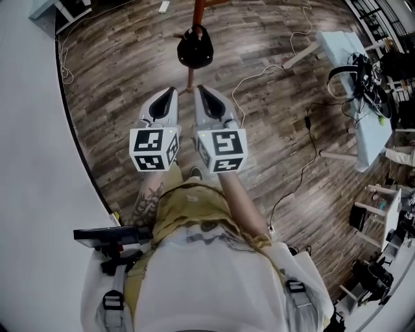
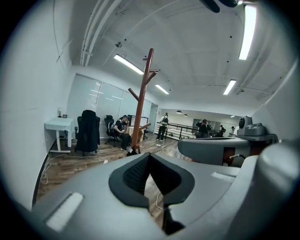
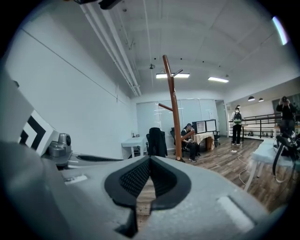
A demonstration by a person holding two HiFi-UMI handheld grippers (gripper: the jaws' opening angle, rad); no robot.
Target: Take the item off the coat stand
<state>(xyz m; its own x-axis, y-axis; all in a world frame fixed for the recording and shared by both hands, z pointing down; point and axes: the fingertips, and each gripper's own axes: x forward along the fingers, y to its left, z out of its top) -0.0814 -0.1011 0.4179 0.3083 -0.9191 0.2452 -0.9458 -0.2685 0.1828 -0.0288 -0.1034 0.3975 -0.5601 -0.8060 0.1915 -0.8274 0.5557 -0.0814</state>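
The brown wooden coat stand (image 1: 197, 9) rises at the top middle of the head view, with a black bag (image 1: 195, 48) hanging against its pole. My left gripper (image 1: 171, 93) and right gripper (image 1: 200, 90) are held side by side just below the bag, apart from it, and point toward the stand. Both are shut with nothing between the pads. The left gripper view shows the stand (image 2: 143, 98) several steps ahead, above the shut left gripper (image 2: 149, 157). The right gripper view has the stand (image 3: 173, 108) beyond the shut right gripper (image 3: 150, 159). I cannot make out the bag in either gripper view.
A white table (image 1: 350, 58) with headsets and cables stands at the right, and cables (image 1: 312, 152) trail over the wood floor. A white wall runs along the left. A chair draped in black (image 2: 87, 131), a white desk (image 2: 58, 125) and several people are behind the stand.
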